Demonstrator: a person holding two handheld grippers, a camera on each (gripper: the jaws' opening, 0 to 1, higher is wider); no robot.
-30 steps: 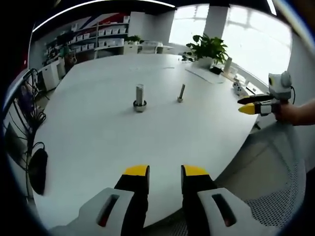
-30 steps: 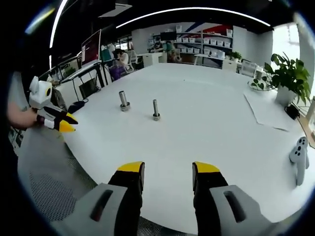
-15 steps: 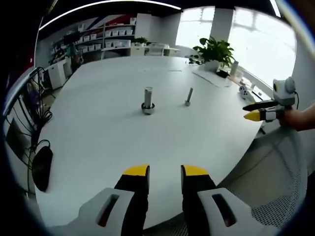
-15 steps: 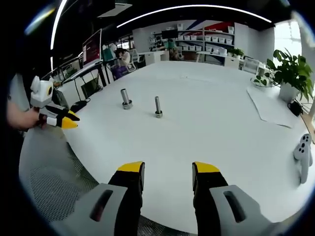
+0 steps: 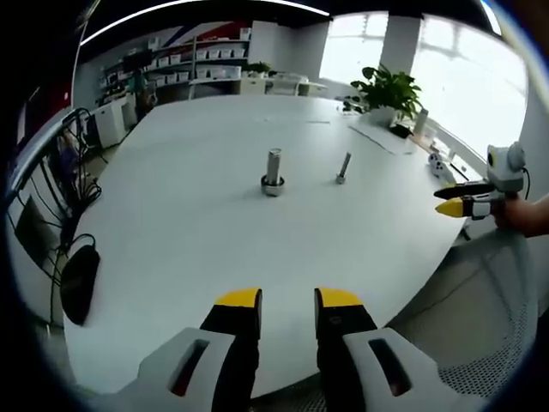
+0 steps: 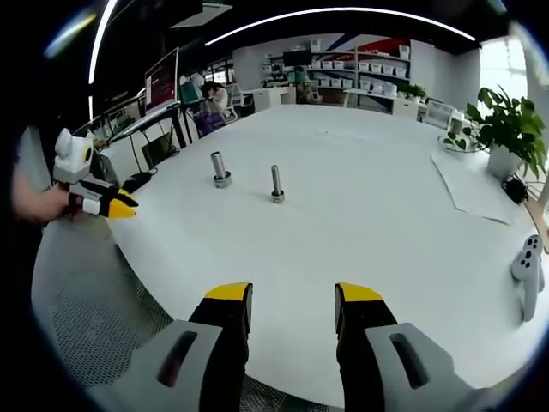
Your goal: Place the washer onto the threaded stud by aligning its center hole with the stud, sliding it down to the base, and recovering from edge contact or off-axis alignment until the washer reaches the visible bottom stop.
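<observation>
In the left gripper view, a dark object (image 5: 79, 287) is seen lying at the far left edge of the white table (image 5: 197, 232), with cables hanging beside it; the left gripper (image 5: 287, 299) is held low over the near edge, its yellow-tipped jaws parted with only bare tabletop seen in the gap between them, so it is released and grasps nothing; well ahead of it and slightly left of its axis a thick metal cylinder (image 5: 273, 171) is stood upright on a ring-like base; just to the right of that, and apart from it, the slimmer threaded stud (image 5: 343, 168) is stood upright; whether the washer is seated on either base cannot be told at this size; further right a potted plant (image 5: 390, 90) is placed at the far edge; at the far right the right gripper (image 5: 448, 199) is held beyond the table's edge by a hand (image 5: 525, 215), its jaws almost together with nothing seen between them; in the right gripper view, the left gripper (image 6: 127, 206) is seen at the far left off the table, and the right gripper's own jaws are parted and empty
</observation>
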